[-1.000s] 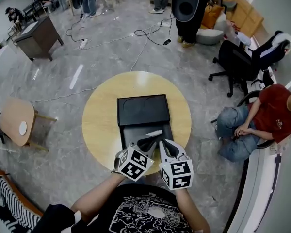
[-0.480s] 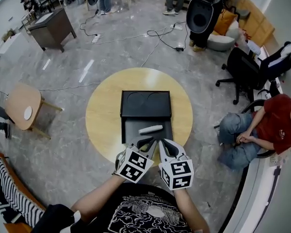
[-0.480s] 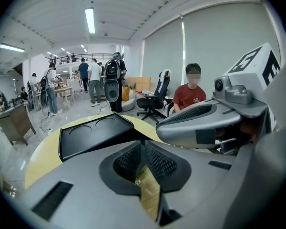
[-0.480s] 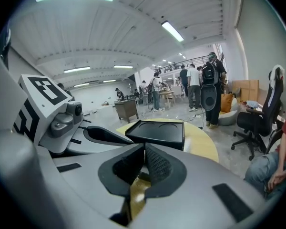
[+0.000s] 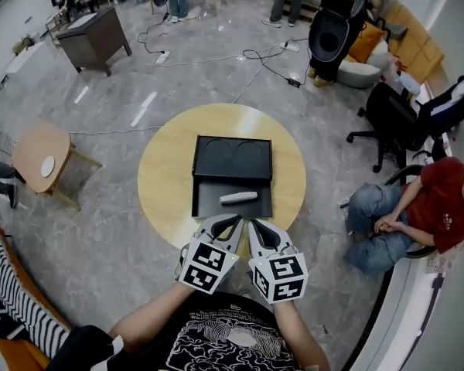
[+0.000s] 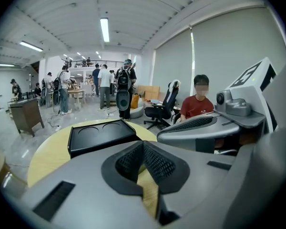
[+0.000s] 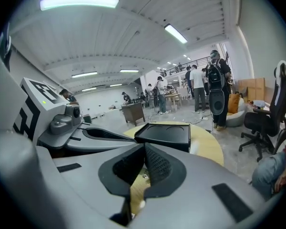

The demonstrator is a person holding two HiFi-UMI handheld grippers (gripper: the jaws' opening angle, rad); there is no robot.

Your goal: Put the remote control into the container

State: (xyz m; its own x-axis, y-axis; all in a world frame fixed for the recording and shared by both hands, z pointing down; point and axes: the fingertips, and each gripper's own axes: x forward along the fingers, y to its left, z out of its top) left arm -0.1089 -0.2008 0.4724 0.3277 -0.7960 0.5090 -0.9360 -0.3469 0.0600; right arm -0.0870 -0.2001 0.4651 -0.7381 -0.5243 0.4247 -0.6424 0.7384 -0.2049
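The grey remote control (image 5: 239, 198) lies flat inside the black container (image 5: 209, 185), whose open lid (image 5: 232, 158) rests flat behind it on the round yellow table (image 5: 166, 184). Both grippers hover side by side over the table's near edge, short of the container. My left gripper (image 5: 233, 220) has its jaws shut with nothing between them, as its own view shows (image 6: 142, 145). My right gripper (image 5: 253, 224) is shut and empty too (image 7: 144, 147). From each gripper view only the container's lid end (image 6: 102, 135) (image 7: 164, 135) shows; the remote is hidden there.
A person in a red shirt (image 5: 441, 199) sits close at the right, beside office chairs (image 5: 398, 122). A small wooden table (image 5: 42, 161) stands at the left. Cables (image 5: 216, 56), a dark cabinet (image 5: 97, 37) and standing people are on the floor further back.
The remote, held at the gripper tips a second ago, now lies in the container. Both grippers have drawn back toward the person, and the left jaws have closed.
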